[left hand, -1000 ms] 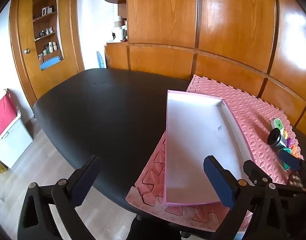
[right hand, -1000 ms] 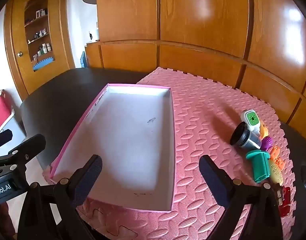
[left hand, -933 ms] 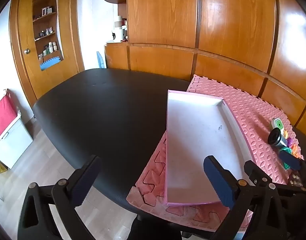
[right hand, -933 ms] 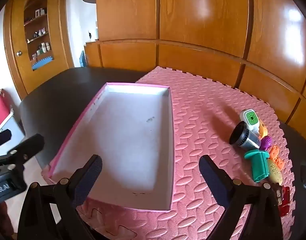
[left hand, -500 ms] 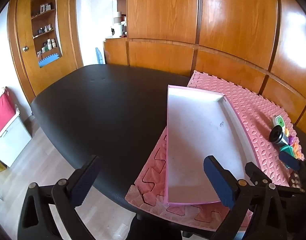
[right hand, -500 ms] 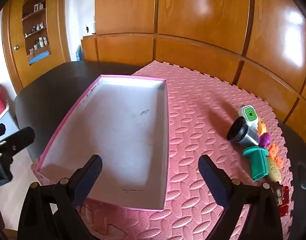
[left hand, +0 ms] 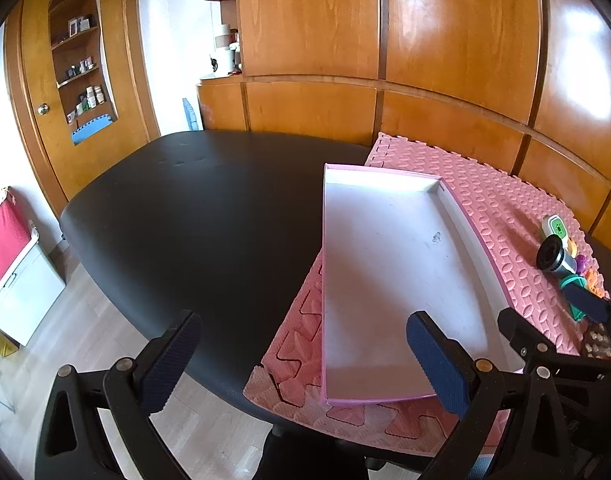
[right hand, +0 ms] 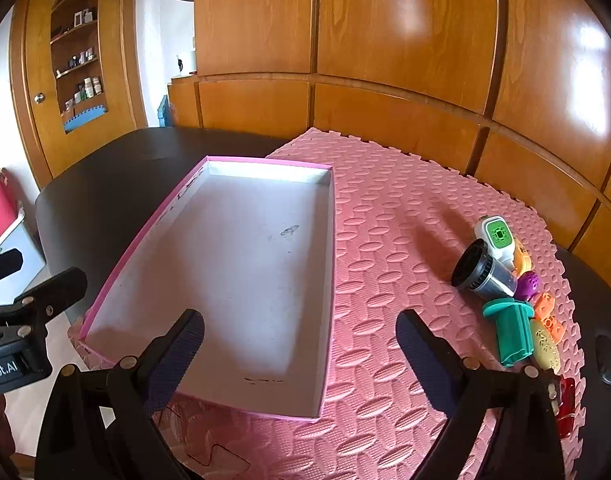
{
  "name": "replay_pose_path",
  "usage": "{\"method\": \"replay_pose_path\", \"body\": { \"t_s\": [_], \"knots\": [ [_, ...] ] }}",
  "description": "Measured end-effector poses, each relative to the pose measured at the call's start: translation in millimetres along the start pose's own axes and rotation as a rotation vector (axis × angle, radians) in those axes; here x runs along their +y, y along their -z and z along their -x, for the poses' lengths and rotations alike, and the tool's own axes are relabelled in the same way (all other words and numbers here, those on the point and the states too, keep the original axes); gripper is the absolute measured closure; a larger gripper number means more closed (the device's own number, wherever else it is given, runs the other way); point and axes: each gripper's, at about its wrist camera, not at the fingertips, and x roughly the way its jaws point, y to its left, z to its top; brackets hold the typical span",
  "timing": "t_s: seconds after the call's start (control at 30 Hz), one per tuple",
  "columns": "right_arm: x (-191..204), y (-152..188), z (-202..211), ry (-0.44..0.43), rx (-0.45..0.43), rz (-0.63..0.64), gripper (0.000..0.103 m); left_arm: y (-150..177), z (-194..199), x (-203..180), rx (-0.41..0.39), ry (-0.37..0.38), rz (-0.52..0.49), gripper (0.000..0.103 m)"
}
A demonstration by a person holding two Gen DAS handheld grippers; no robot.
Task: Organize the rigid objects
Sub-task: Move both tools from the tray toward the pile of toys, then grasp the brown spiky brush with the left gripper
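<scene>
The left gripper (left hand: 303,360) is hovering with fingers wide and empty, the pink tray (right hand: 329,264) lying just ahead. The right gripper (right hand: 301,352) is gaping likewise, toys (right hand: 505,272) clustering well beyond its right finger (right hand: 423,354) on the mat (right hand: 397,216).

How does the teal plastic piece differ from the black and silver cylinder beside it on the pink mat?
The teal piece is one solid colour with ribbed sides and a flared rim; the cylinder is black at its open mouth and silver behind. The cylinder's mouth faces the tray; the teal piece lies nearer the right gripper. Both lie on their sides, untouched.
</scene>
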Motion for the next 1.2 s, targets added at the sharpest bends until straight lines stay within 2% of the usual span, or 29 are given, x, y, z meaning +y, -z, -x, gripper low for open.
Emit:
{"method": "replay_pose_path", "body": {
  "t_s": [0.53,0.8,1.07,1.2],
  "knots": [
    [-17,-1,8,0.03,-0.017,-0.019,0.005,3,-2,-14,0.01,0.024,-0.044,0.0],
    [-40,-7,17,0.071,-0.044,-0.023,0.005,1,-4,-24,0.02,0.052,-0.077,0.0],
    [-115,-18,37,0.115,-0.086,-0.12,0.005,0,-7,-40,0.032,0.109,-0.13,0.0],
    [-163,-18,44,0.155,-0.086,-0.198,0.005,-1,-10,-46,0.05,0.218,-0.137,0.0]
  ]
}}
